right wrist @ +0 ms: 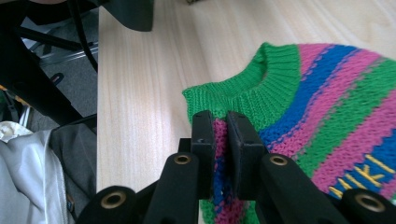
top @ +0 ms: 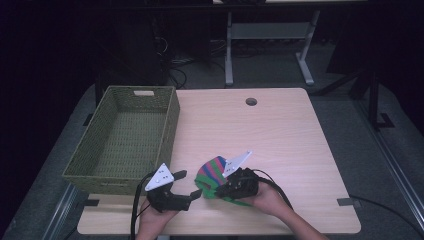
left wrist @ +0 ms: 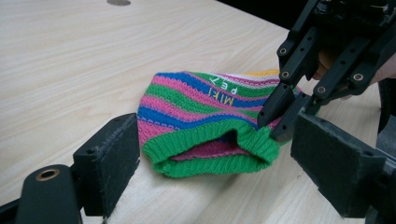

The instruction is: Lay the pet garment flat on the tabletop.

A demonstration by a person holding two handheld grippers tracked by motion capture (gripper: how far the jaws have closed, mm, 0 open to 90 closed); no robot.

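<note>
A knitted hat (top: 212, 172) with green, pink and blue stripes and a green ribbed brim lies on the wooden table (top: 270, 135) near its front edge. My right gripper (right wrist: 223, 135) is shut on the brim's edge, a fold of pink and blue knit pinched between its pads. In the left gripper view the hat (left wrist: 201, 112) lies with its brim opening toward me, and the right gripper (left wrist: 278, 119) bites the brim's right corner. My left gripper (left wrist: 224, 163) stands open, its pads (left wrist: 112, 158) wide apart either side of the brim, not touching it. From above, the left gripper (top: 189, 184) sits just left of the hat.
A green woven basket (top: 172, 125) stands on the table's left side, nothing visible inside. A round cable hole (top: 251, 101) is near the far edge. The table's front edge runs close behind both hands. Another table's legs (top: 229, 50) stand on the floor beyond.
</note>
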